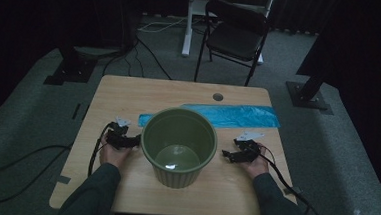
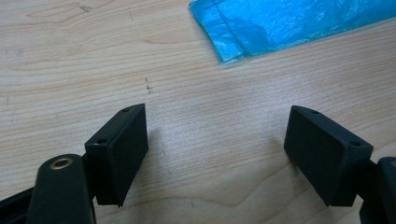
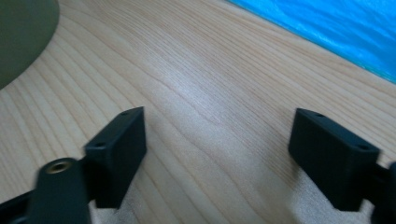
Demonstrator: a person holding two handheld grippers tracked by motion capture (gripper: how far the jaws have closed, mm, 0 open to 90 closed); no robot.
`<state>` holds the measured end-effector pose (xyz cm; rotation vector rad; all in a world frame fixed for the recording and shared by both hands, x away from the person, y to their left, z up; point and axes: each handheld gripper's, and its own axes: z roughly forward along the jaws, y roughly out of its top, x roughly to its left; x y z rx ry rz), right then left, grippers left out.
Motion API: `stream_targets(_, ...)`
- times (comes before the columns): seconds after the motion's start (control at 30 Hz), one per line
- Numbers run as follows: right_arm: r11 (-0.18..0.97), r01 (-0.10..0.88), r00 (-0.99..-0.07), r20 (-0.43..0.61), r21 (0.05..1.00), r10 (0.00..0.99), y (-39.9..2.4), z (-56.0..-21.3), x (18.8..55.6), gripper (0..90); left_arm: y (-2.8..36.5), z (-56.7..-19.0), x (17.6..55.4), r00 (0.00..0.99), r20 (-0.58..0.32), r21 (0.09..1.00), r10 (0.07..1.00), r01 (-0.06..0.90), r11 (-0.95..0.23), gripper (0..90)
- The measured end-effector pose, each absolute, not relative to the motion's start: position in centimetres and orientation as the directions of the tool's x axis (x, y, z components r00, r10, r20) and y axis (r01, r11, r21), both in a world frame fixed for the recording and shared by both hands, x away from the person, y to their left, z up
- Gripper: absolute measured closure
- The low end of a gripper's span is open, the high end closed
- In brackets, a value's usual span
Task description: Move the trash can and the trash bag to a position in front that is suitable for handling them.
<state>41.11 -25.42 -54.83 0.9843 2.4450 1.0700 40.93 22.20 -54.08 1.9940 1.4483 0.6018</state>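
**High view: two grippers flank a green bin, both empty**

High view, centre of frame: a green bin (image 1: 178, 146) stands upright on the wooden table (image 1: 129, 91), mouth open to the camera, pale bottom visible inside. Nothing touches its rim.

Left of the bin, mid-frame: left gripper (image 1: 137, 142), held in a hand whose dark sleeve enters from the bottom edge. Its tips lie just beside the bin's wall; contact cannot be told at this size. A black cable trails off toward the lower left.

Right of the bin, mid-frame: right gripper (image 1: 224, 153), tips near the bin's wall with a sliver of table between. Cable runs off to the lower right.

Behind the bin, upper centre: a blue plastic bag (image 1: 238, 115) lies flat, stretching toward the table's right edge; the bin's rim overlaps its left end in the picture.

Left gripper view: left gripper (image 2: 217, 154), jaws spread wide, bare wood between them. The bag's corner (image 2: 289, 23) sits in the upper right, well apart from the jaws.

Right gripper view: right gripper (image 3: 218, 156), jaws likewise wide apart over bare wood. The bin's edge (image 3: 21, 37) curves into the upper left corner; the bag (image 3: 336, 28) crosses the upper right.

Beyond the table, top of the high view: a black folding chair (image 1: 235, 32) on grey floor.
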Motion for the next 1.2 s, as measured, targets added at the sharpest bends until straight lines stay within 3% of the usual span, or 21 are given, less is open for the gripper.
stream_targets(0.1, 0.489, 0.472, -0.721, 0.001, 0.733, 0.693, -25.5, -54.7, 41.1, 28.3, 22.2, -53.9, 40.9, 0.310, 0.016, 0.690, 0.951, 0.685, -0.235, 32.1)
stream_targets(0.2, 0.495, 0.481, -0.718, 0.002, 0.723, 0.696, -25.5, -54.4, 40.9, 40.6, 21.7, -53.5, 40.6, 0.346, 0.040, 0.682, 0.937, 0.676, -0.279, 43.8)
stream_targets(0.3, 0.509, 0.486, -0.723, 0.000, 0.711, 0.690, -25.5, -54.1, 40.9, 46.4, 21.2, -53.3, 40.4, 0.377, 0.072, 0.686, 0.923, 0.653, -0.320, 45.8)
stream_targets(0.47, 0.494, 0.494, -0.750, 0.063, 0.715, 0.659, -24.6, -52.9, 40.3, 57.5, 20.4, -51.8, 39.3, 0.462, 0.031, 0.725, 0.886, 0.600, -0.338, 48.2)
stream_targets(0.8, 0.533, 0.402, -0.826, 0.043, 0.744, 0.562, -20.9, -50.3, 38.1, 56.2, 20.8, -50.0, 37.2, 0.543, -0.073, 0.739, 0.837, 0.593, -0.319, 49.1)
stream_targets(1.2, 0.564, 0.346, -0.873, 0.036, 0.750, 0.487, -18.8, -49.3, 36.5, 58.7, 21.0, -49.1, 34.4, 0.601, -0.059, 0.738, 0.797, 0.564, -0.371, 49.3)
